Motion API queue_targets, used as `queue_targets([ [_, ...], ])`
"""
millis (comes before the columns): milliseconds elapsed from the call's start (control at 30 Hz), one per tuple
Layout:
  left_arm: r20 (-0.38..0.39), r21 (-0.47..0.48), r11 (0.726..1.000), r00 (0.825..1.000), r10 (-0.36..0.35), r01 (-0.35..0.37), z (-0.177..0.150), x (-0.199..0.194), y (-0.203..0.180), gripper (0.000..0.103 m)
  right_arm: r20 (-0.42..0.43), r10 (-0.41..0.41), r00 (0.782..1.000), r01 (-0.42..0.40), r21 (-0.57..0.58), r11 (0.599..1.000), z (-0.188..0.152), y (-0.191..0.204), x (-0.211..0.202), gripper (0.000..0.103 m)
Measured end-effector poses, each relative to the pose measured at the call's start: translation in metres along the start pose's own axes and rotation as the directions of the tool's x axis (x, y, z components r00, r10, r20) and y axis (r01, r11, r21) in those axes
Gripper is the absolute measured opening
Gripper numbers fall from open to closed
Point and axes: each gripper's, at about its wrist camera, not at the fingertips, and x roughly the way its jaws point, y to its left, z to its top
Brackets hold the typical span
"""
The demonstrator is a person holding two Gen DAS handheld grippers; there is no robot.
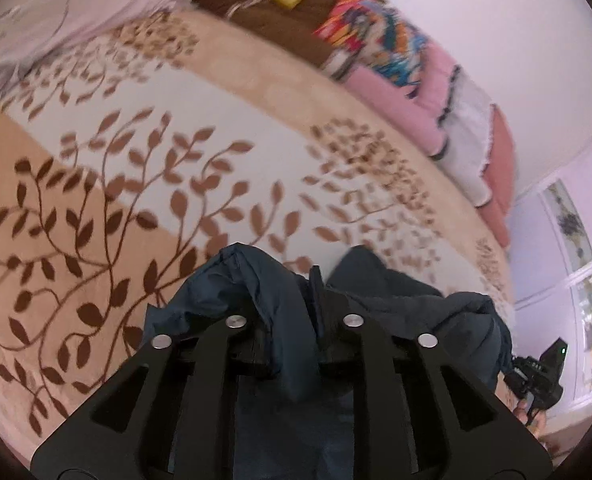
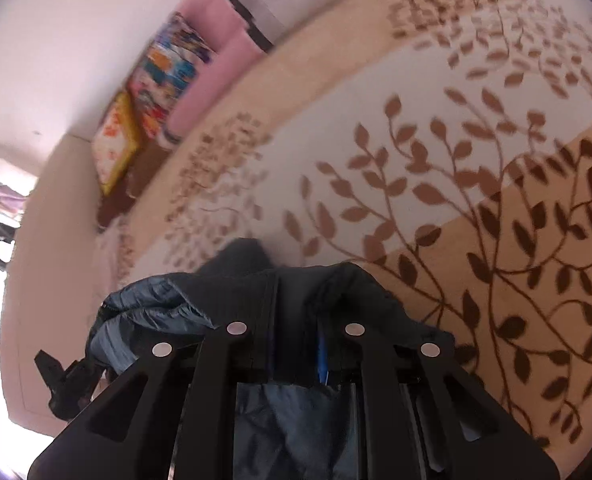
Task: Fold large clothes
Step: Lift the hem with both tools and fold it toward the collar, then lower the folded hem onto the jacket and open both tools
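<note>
Left wrist view: we find the left gripper [image 1: 296,316] clenched on a bunched fold of the dark navy garment [image 1: 224,292]; cloth drapes over both fingers and hangs down between them toward the camera; the grip looks narrow, though how firmly the pads bite we cannot tell. The garment is held above the leaf-patterned blanket [image 1: 136,184] on the bed, near its front edge; cushions [image 1: 375,36] line the far edge by the wall. At the right edge of this view the right gripper [image 1: 539,376] shows, a hand beneath it.

Right wrist view: the right gripper [image 2: 296,320] grasps another part of the same garment [image 2: 248,280], cloth heaped over its fingers; blanket [image 2: 455,200] lies ahead, uncovered.

We judge the step in hand to be carrying the garment over the bed, 2 grips sharing it, before laying it out; folding proper has not begun. The next move calls for spreading the 2 grips apart and lowering the cloth flat onto the blanket's middle; bunching is the risk.
</note>
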Motion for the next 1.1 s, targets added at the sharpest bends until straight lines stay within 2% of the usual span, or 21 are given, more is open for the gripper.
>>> queue_targets([
  [67,-0.018,-0.026,1.000,1.000,0.017,-0.017,-0.001,0.008,0.003,0.029,-0.019,0.001,1.000,-0.001,0.038,0.999,0.000,-0.008,0.011,0.017],
  [167,0.031,-0.051,0.998,0.999,-0.026,0.027,0.001,-0.005,0.006,0.053,-0.024,0.045,0.999,-0.043,0.074,0.996,-0.002,-0.017,0.013,0.022],
  [233,0.117,-0.071,0.996,0.992,-0.041,0.050,0.006,-0.027,0.009,0.080,-0.015,0.083,0.996,-0.081,0.089,0.993,-0.002,-0.018,0.005,0.027],
  [300,0.190,-0.077,0.994,0.980,-0.067,0.082,0.009,-0.053,0.014,0.083,0.002,0.107,0.994,-0.106,0.084,0.991,-0.004,-0.018,-0.009,0.034],
  [367,0.191,-0.072,0.994,0.979,-0.071,0.086,0.009,-0.070,0.019,0.083,0.013,0.108,0.994,-0.108,0.066,0.992,-0.009,-0.015,-0.024,0.039],
  [433,0.184,-0.047,0.997,0.982,-0.048,0.058,0.003,-0.082,0.023,0.083,0.045,0.078,0.996,-0.080,0.035,0.996,-0.015,-0.012,-0.040,0.050],
  [467,0.176,-0.032,0.999,0.984,-0.034,0.040,-0.003,-0.086,0.024,0.083,0.082,0.052,0.995,-0.054,0.016,0.998,-0.019,-0.012,-0.051,0.065],
  [500,0.163,-0.014,1.000,0.987,-0.017,0.019,-0.011,-0.091,0.026,0.083,0.114,0.042,0.993,-0.042,0.000,0.999,-0.023,-0.012,-0.062,0.068],
  [633,0.108,0.030,0.999,0.994,0.019,-0.022,-0.049,-0.099,0.041,0.083,0.128,0.026,0.991,-0.026,0.000,1.000,-0.035,-0.022,-0.084,0.072],
  [767,0.047,0.046,0.997,0.997,0.065,-0.067,-0.089,-0.097,0.062,0.083,0.077,-0.005,0.997,0.005,0.001,1.000,-0.077,-0.048,-0.094,0.075],
  [967,-0.061,-0.032,0.995,0.994,0.091,-0.093,-0.127,-0.068,0.096,0.083,-0.035,-0.035,0.999,0.036,0.038,0.999,-0.145,-0.092,-0.081,0.075],
  [1100,-0.079,-0.063,0.994,0.993,0.085,-0.090,-0.139,-0.055,0.098,0.088,-0.105,0.018,0.994,-0.006,0.115,0.993,-0.171,-0.108,-0.058,0.078],
])
